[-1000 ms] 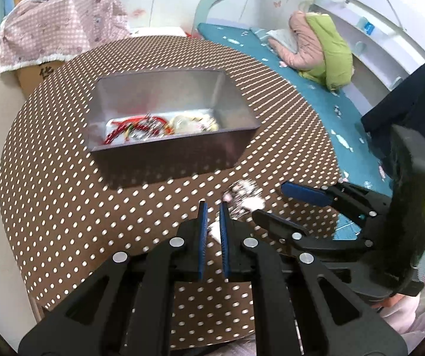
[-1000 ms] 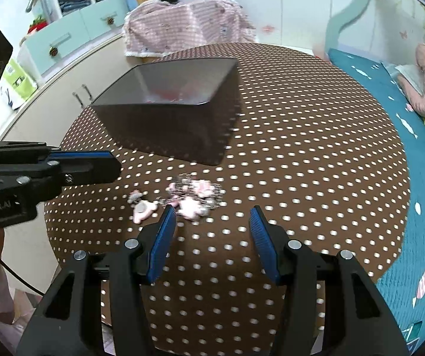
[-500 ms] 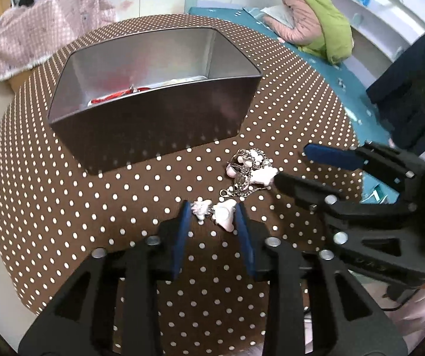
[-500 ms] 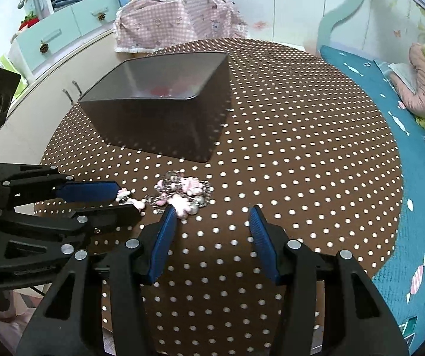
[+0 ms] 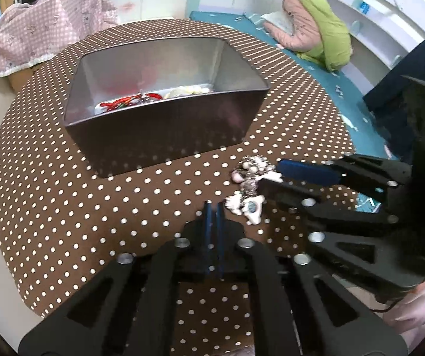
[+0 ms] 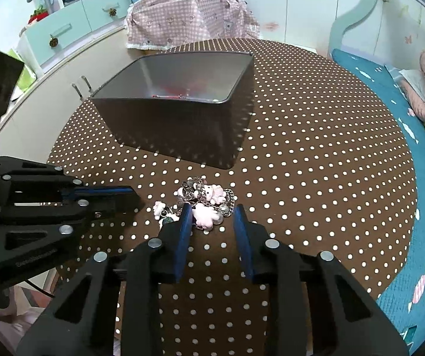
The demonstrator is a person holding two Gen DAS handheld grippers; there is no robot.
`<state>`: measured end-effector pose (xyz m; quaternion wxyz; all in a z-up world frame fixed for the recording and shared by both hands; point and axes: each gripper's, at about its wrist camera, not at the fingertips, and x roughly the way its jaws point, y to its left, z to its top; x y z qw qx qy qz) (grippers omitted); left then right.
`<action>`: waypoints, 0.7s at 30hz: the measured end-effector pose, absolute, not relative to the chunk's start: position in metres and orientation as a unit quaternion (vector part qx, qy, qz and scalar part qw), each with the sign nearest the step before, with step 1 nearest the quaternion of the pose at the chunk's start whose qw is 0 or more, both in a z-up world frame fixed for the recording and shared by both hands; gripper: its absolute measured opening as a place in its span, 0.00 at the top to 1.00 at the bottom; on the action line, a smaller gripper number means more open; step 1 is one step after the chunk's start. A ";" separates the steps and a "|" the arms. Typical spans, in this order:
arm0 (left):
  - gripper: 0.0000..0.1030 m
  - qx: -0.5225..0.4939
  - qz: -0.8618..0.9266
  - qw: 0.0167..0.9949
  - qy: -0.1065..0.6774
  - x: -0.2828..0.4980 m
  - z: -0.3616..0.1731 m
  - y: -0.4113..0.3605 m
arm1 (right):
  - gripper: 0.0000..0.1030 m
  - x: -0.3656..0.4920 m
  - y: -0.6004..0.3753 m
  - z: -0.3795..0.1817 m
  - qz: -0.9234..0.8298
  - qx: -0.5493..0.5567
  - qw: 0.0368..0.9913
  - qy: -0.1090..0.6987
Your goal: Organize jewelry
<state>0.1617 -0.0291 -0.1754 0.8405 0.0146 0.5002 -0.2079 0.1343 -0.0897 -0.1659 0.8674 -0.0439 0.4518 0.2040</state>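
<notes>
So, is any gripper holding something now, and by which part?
Nothing is held. The left gripper is shut on nothing; the right gripper is open around the pink charm bracelet lying on the table.

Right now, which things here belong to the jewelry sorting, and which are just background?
Job:
- pink-and-white charm bracelet on a silver chain, lying on the table
- grey metal rectangular tin, red and pale pieces inside
- right tool, open around the bracelet
- left tool, shut, empty

Background:
- pink checked cloth
- green-and-pink jacket
</notes>
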 end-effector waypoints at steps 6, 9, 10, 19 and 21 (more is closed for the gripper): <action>0.66 0.015 -0.217 0.833 0.508 0.164 -0.184 -0.034 | 0.88 0.136 -0.087 -0.167 0.207 -0.042 0.866 0.454; 0.66 0.012 -0.230 0.830 0.507 0.166 -0.184 -0.041 | 0.92 0.136 -0.090 -0.166 0.206 -0.033 0.867 0.452; 0.66 0.012 -0.231 0.831 0.507 0.167 -0.184 -0.045 | 0.92 0.135 -0.093 -0.165 0.204 -0.030 0.868 0.452; 0.78 0.020 -0.234 0.831 0.505 0.172 -0.187 -0.060 | 0.92 0.132 -0.108 -0.148 0.201 -0.016 0.881 0.428; 0.79 0.017 -0.233 0.831 0.504 0.171 -0.187 -0.059 | 0.91 0.132 -0.109 -0.147 0.207 -0.020 0.879 0.429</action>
